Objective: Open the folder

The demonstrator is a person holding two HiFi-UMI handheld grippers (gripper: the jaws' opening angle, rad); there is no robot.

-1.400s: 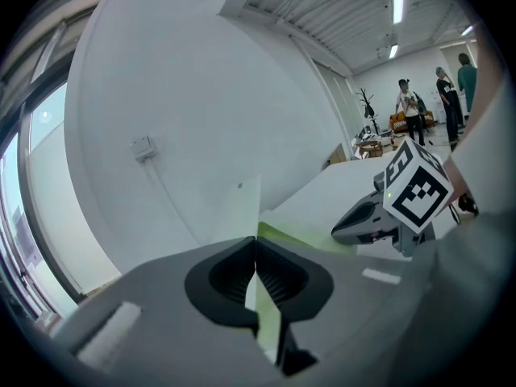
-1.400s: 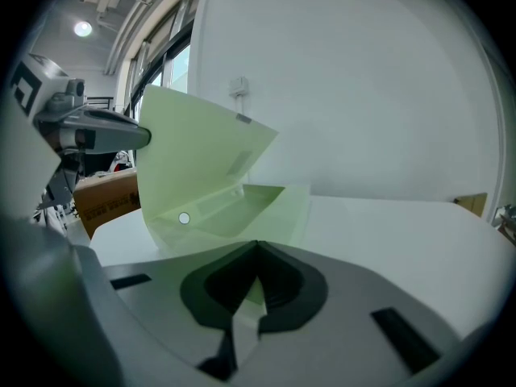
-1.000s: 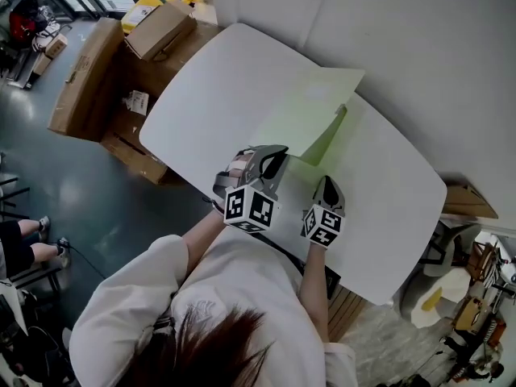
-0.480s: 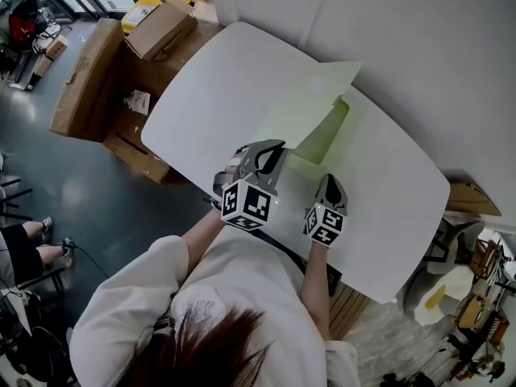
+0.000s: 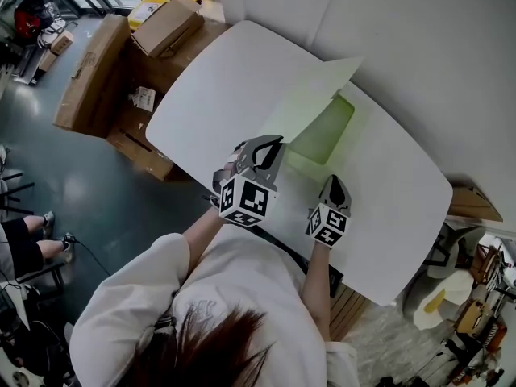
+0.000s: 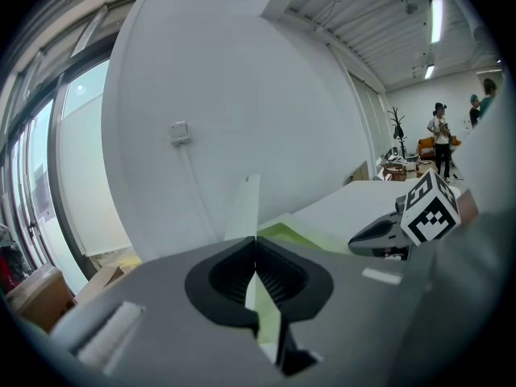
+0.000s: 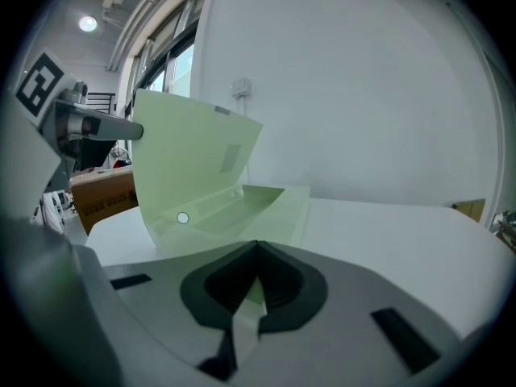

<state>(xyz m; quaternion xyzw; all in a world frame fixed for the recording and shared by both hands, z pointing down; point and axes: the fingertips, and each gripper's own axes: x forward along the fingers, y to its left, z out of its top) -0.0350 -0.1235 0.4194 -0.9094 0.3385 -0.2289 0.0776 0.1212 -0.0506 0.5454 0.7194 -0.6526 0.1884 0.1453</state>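
You've got the folder (image 5: 322,131) on the desk (image 5: 218,79) about half open: your left tool (image 5: 272,143) is clamped on the upright cover (image 5: 310,95), your right tool (image 5: 334,181) grips the bottom half, and laying the cover flat remains.

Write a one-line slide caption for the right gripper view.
The right gripper clamps the green folder's lower leaf on the white table while the left gripper holds the cover raised.
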